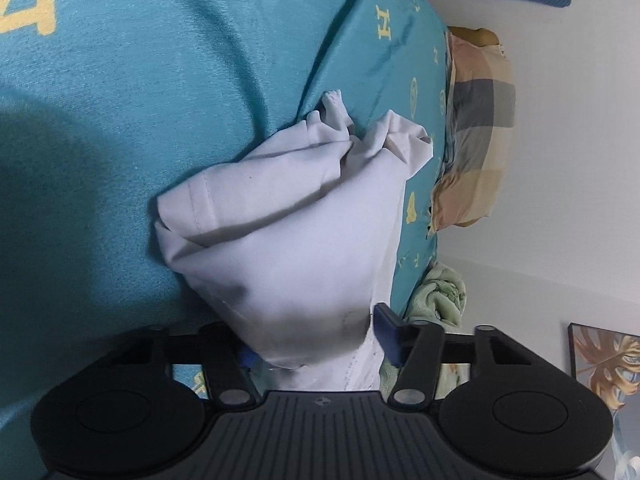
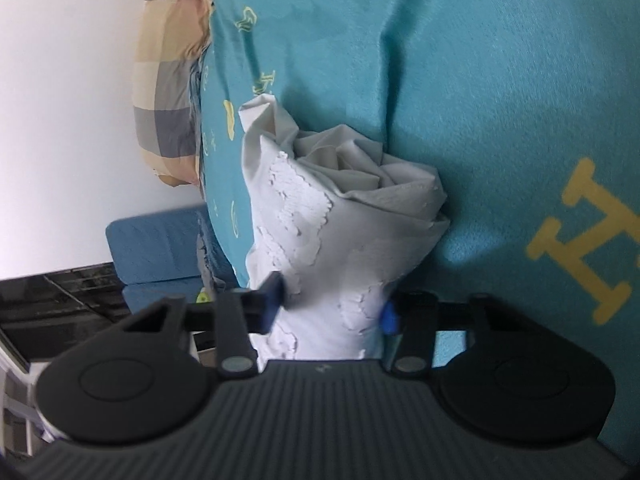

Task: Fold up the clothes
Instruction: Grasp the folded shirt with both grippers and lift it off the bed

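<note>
White garment [image 1: 280, 232] bunched on teal bedsheet [image 1: 120, 120], not yet folded; no neat fold visible, so task judged early. Left gripper [image 1: 316, 344] clamped on bundled cloth. Right gripper [image 2: 332, 304] clamped on other bunch of it. Garment type, full extent unclear; lower part hidden behind gripper bodies. Right view blurred.

A bed [image 1: 120, 128] covered in teal sheet with yellow letters carries a crumpled white garment [image 1: 288, 220], a checked pillow [image 1: 476, 128] and green cloth [image 1: 440, 292] at its edge
</note>
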